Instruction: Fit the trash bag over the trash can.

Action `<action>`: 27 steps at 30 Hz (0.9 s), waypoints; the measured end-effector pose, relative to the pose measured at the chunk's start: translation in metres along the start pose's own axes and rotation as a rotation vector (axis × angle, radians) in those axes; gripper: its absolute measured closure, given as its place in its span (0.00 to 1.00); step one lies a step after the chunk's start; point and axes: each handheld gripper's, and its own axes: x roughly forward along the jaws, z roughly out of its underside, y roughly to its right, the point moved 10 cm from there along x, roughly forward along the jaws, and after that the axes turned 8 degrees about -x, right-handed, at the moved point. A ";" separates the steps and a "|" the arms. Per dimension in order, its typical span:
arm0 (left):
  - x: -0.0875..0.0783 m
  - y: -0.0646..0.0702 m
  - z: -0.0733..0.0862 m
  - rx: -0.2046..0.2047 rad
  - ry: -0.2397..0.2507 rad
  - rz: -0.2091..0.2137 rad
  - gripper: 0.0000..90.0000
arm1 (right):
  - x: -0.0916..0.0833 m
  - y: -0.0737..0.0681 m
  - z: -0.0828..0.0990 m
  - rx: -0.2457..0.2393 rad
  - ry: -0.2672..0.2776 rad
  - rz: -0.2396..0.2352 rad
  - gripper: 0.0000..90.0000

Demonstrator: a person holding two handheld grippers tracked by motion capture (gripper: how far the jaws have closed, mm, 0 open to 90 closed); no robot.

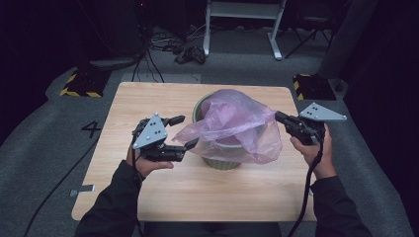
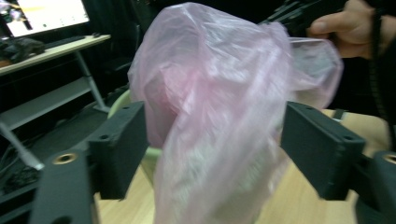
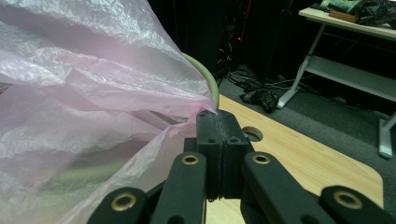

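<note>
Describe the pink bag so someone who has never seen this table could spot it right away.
Start at the light wooden table and find the pale green bin standing near its middle. The pink plastic bag is draped over and into that bin. It is thin, crinkled and see-through, the one soft thing there, and the right gripper pinches its edge.

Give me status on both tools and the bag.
Left tool open, bag loose between its jaws. Right tool shut on pink bag edge. Bag drapes over green bin. Nothing in the way.
</note>
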 end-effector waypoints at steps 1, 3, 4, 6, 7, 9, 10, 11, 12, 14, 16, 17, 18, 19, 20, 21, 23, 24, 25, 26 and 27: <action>0.004 -0.003 -0.002 0.002 -0.006 -0.019 0.35 | 0.001 0.000 -0.001 -0.001 -0.002 0.001 0.99; 0.012 -0.012 -0.002 0.021 -0.033 -0.051 0.48 | 0.002 0.000 -0.002 -0.011 -0.011 0.006 0.99; 0.014 -0.017 -0.002 0.029 -0.044 -0.070 0.59 | 0.004 0.002 -0.002 -0.010 -0.018 0.010 0.99; 0.018 -0.025 0.000 0.051 -0.067 -0.094 0.72 | 0.007 0.005 -0.001 -0.003 -0.030 0.019 0.99; 0.021 -0.031 0.000 0.057 -0.074 -0.114 0.77 | 0.009 0.007 0.000 0.002 -0.030 0.019 0.99; 0.025 -0.039 0.001 0.062 -0.085 -0.143 0.88 | 0.012 0.010 0.002 0.000 -0.049 0.031 0.99; 0.027 -0.042 0.000 0.053 -0.077 -0.119 0.92 | 0.014 0.011 0.003 0.000 -0.058 0.037 0.99; 0.028 -0.042 -0.001 0.041 -0.071 -0.108 0.96 | 0.016 0.013 0.004 -0.001 -0.067 0.043 0.99; 0.029 -0.043 -0.002 0.041 -0.063 -0.115 0.97 | 0.018 0.013 0.005 0.008 -0.071 0.043 0.99; 0.028 -0.042 -0.002 0.033 -0.054 -0.094 1.00 | 0.020 0.015 0.003 0.017 -0.073 0.051 0.99; 0.026 -0.033 -0.004 0.014 -0.039 -0.034 0.96 | 0.020 0.015 0.001 0.019 -0.069 0.047 0.99; 0.023 -0.024 -0.005 0.009 -0.033 0.020 0.84 | 0.020 0.015 0.001 0.017 -0.071 0.049 0.99; 0.020 -0.016 -0.007 0.019 -0.025 0.042 0.70 | 0.020 0.015 0.001 0.017 -0.071 0.049 0.99; 0.017 -0.007 -0.009 0.026 -0.019 0.060 0.58 | 0.019 0.015 0.000 0.015 -0.069 0.048 0.99; 0.015 0.002 -0.009 0.027 -0.024 0.091 0.49 | 0.019 0.014 0.000 0.012 -0.068 0.044 0.99; 0.013 0.008 -0.009 0.038 -0.032 0.090 0.40 | 0.018 0.013 -0.001 0.007 -0.068 0.045 0.98; 0.011 0.023 -0.008 0.067 -0.049 0.125 0.30 | 0.015 0.012 -0.003 0.008 -0.061 0.047 0.95; 0.012 0.028 -0.006 0.082 -0.067 0.131 0.29 | 0.014 0.011 -0.003 0.008 -0.059 0.049 0.94; 0.014 0.032 -0.004 0.099 -0.090 0.126 0.27 | 0.013 0.011 -0.004 0.004 -0.058 0.054 0.93; 0.018 0.034 -0.001 0.120 -0.120 0.119 0.27 | 0.013 0.011 -0.004 0.004 -0.057 0.054 0.93; 0.021 0.031 0.000 0.132 -0.139 0.085 0.29 | 0.012 0.010 -0.004 0.004 -0.057 0.051 0.91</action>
